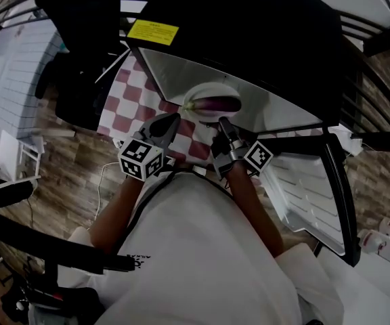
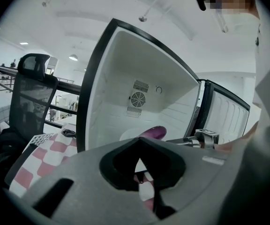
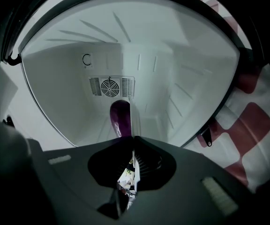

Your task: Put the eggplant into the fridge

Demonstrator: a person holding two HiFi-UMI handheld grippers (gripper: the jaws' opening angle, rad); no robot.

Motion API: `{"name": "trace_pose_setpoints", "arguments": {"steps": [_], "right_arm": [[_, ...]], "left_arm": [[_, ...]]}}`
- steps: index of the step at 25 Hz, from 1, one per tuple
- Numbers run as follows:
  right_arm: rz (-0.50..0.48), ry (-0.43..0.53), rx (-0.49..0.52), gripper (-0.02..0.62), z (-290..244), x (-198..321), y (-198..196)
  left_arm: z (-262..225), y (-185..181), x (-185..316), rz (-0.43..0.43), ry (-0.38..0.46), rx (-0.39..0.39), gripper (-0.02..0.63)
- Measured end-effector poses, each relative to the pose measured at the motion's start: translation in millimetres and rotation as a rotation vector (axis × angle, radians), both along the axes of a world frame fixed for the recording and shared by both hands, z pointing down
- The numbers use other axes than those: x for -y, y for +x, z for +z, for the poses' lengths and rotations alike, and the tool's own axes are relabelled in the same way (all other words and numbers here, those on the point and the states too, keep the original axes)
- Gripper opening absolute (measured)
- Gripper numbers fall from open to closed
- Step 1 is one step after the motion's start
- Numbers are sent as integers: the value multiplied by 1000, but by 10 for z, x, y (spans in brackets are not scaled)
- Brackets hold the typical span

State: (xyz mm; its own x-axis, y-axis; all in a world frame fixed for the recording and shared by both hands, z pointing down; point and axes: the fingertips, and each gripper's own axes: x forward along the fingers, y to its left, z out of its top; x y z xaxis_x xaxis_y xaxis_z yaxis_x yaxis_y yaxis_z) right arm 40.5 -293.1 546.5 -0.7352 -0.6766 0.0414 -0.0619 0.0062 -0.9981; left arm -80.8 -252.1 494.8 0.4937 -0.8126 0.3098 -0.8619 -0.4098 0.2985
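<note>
A purple eggplant (image 1: 215, 103) (image 2: 153, 132) (image 3: 120, 117) lies on a white plate (image 1: 198, 92) (image 3: 136, 118) inside the open fridge (image 1: 181, 73), near its front. My right gripper (image 1: 222, 120) (image 3: 133, 137) reaches level into the opening and looks shut on the plate's near rim. Its view is rolled, so the plate shows edge-on with the eggplant beside it. My left gripper (image 1: 171, 119) (image 2: 139, 140) hovers just left of the plate at the fridge's mouth, its tips closed together with nothing between them.
The fridge door (image 1: 310, 188) swings open to the right. A red-and-white checked cloth (image 1: 124, 107) covers the surface under and left of the fridge. A black office chair (image 1: 80, 46) (image 2: 32, 93) stands at the left. A fan grille (image 3: 110, 86) sits on the fridge's back wall.
</note>
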Motion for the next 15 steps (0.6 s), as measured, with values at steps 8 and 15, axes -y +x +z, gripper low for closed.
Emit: {"name": "trace_pose_setpoints", "arguments": {"steps": [8,15], "right_arm": [[48,-11,-33,23,143,67,-34],[105,-2,-36,23,263,199,-77]], "left_arm": [[38,-136,150,58,0,-5,6],[92,-256,228,100,-6,-5,6]]}}
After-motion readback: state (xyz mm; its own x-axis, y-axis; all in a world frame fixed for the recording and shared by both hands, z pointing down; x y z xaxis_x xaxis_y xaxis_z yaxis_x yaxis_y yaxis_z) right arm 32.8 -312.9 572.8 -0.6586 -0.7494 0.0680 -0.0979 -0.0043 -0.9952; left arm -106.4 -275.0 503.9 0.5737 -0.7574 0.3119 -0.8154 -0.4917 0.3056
